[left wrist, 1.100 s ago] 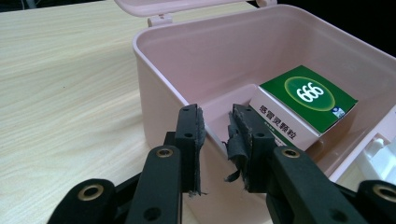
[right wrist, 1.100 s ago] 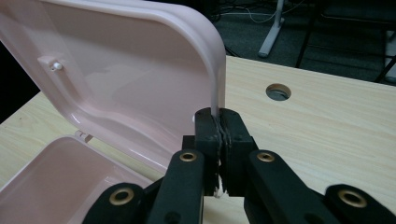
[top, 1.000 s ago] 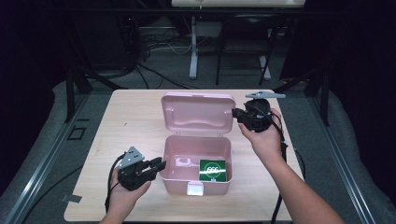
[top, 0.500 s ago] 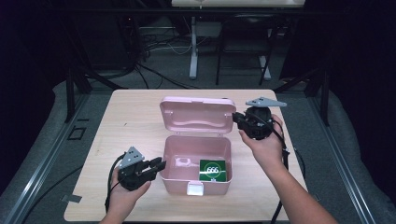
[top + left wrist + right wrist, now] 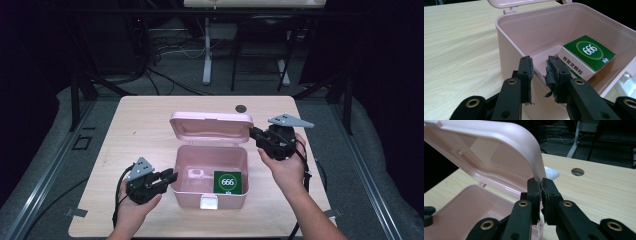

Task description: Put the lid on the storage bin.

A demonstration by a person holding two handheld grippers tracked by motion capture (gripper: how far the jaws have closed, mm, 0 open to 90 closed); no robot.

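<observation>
The pink box (image 5: 210,175) sits mid-table, bare wood all around it. Its lid (image 5: 210,127) has tipped forward since a second ago. The right gripper (image 5: 257,135) pinches the lid's right edge, its jaws easing slightly. The left gripper (image 5: 170,176) grips the box's left wall. A green carton (image 5: 227,182) lies inside.

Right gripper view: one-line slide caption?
Right gripper pinches the edge of the pink box's raised lid above the wooden table.

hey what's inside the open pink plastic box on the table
Inside the open pink plastic box lies a green carton marked 666, flat on the floor by one wall. The floor beneath the carton is covered.
</observation>
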